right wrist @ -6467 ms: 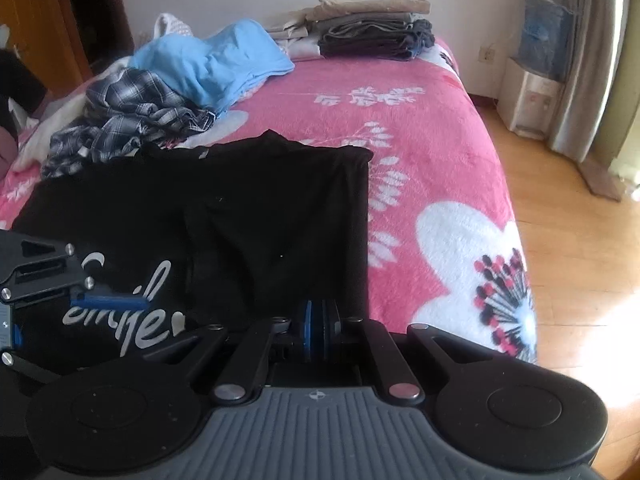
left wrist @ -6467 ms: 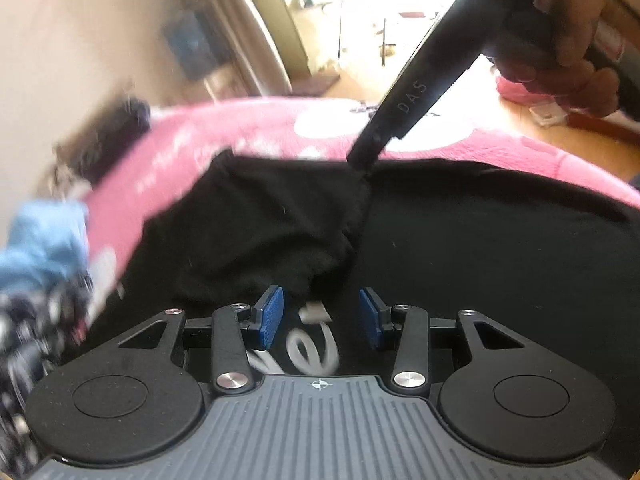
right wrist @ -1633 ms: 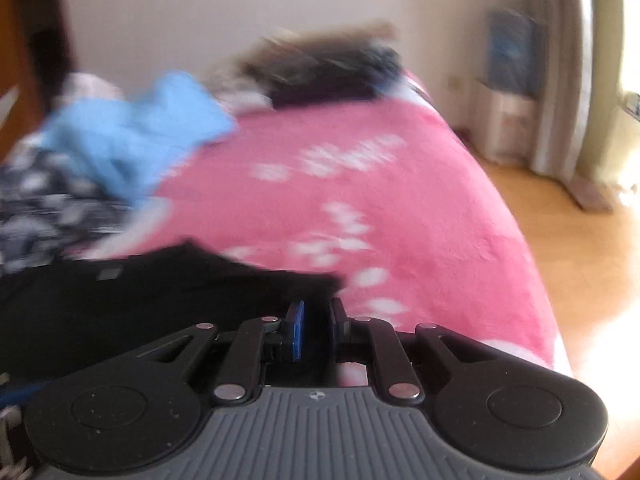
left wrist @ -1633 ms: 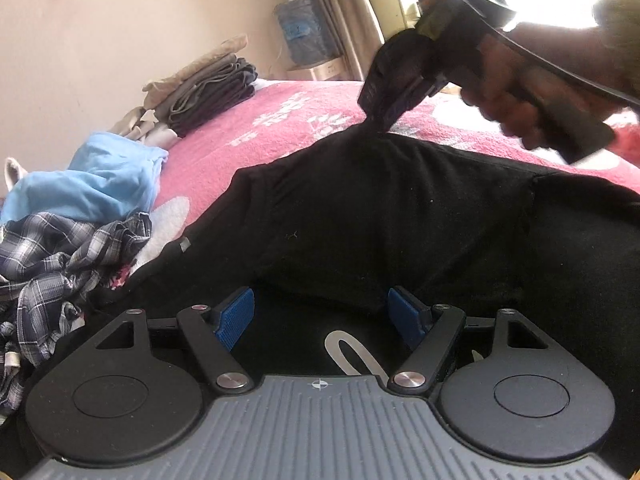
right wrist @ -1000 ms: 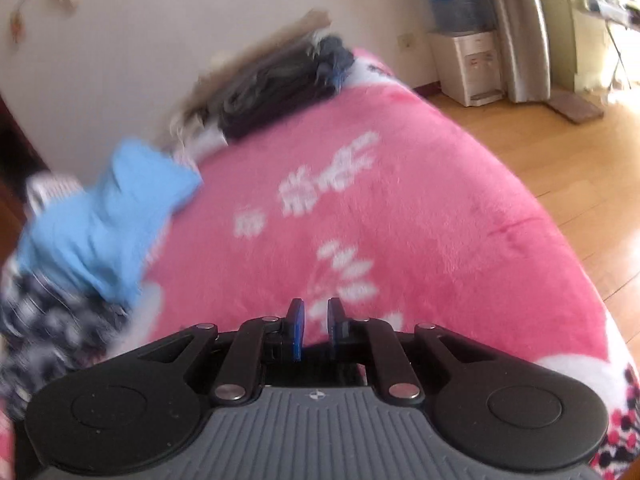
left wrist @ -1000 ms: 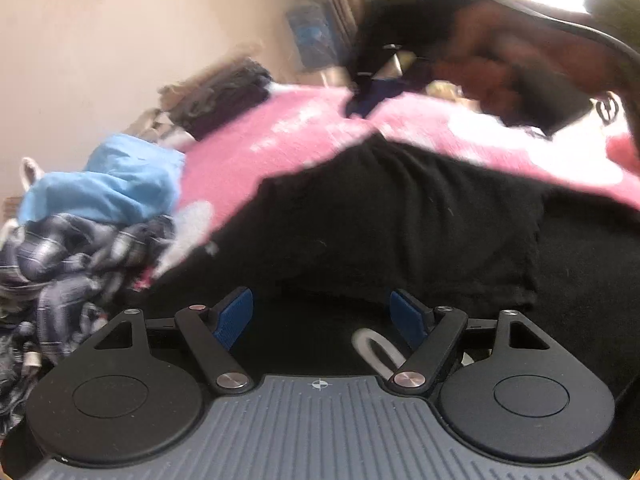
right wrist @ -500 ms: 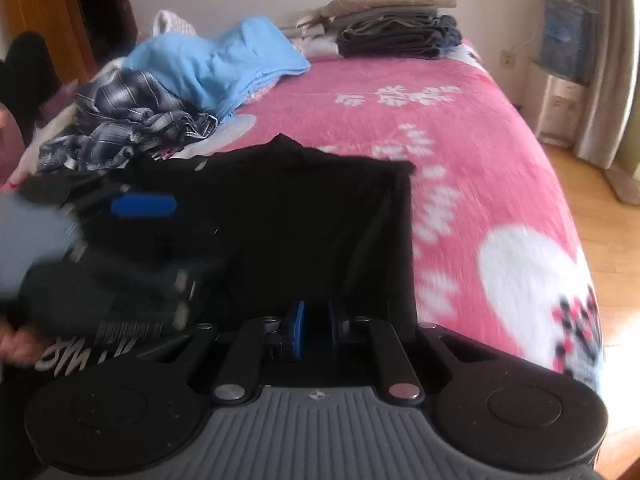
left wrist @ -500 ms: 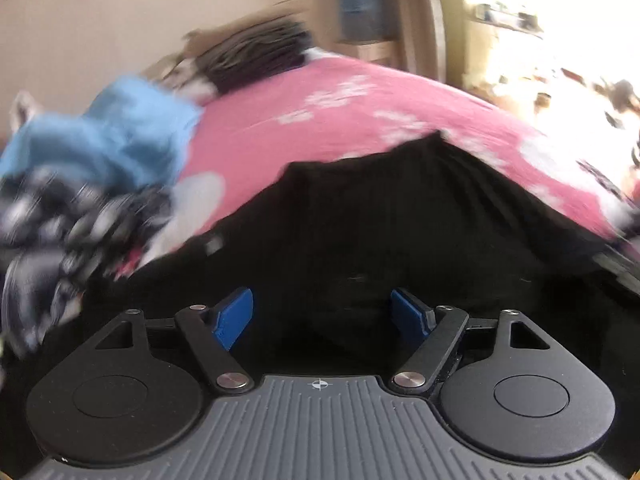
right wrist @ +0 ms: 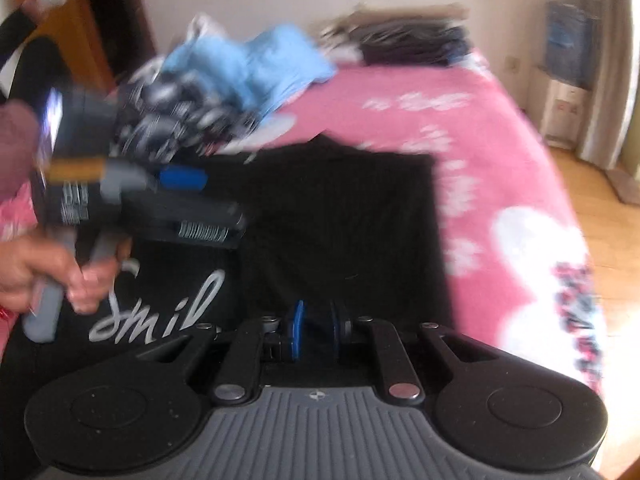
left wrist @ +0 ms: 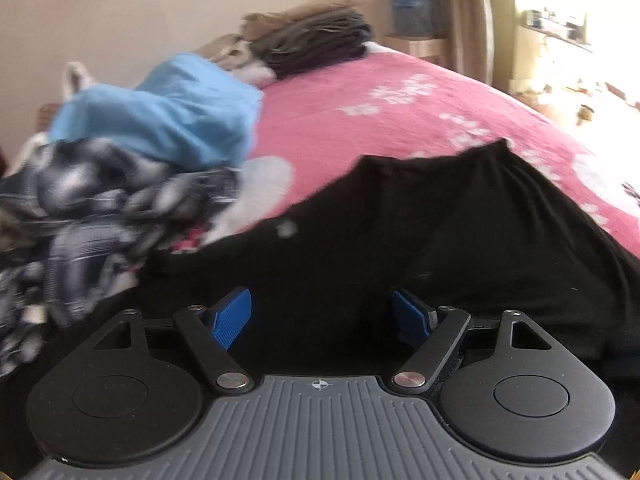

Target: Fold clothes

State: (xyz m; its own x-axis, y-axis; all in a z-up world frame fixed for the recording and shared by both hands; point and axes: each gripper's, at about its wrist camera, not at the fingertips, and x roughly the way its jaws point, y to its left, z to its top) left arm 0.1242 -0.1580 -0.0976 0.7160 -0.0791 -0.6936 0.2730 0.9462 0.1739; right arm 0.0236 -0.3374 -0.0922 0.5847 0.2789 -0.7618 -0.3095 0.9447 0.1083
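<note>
A black T-shirt (left wrist: 440,220) with white script (right wrist: 160,308) lies flat on the pink flowered bedspread (left wrist: 380,112); its right part is folded over the body (right wrist: 340,220). My left gripper (left wrist: 320,316) hovers over the shirt's near part, jaws wide open with nothing between the pads. In the right wrist view a hand (right wrist: 60,268) holds it at the left over the lettering, one blue pad (right wrist: 182,178) showing. My right gripper (right wrist: 316,332) sits over the shirt's near edge. Its pads stand a narrow gap apart, and I see no cloth pinched between them.
A blue garment (left wrist: 160,120) and a crumpled plaid shirt (left wrist: 80,208) are heaped at the left of the bed. A stack of folded clothes (left wrist: 312,44) sits at the far end by the wall. The bed's right edge drops to a wooden floor (right wrist: 616,208).
The right gripper's view swung from bare bedspread back over the black shirt. The left gripper has shifted over the shirt's left side and stays open. The shirt lies as before.
</note>
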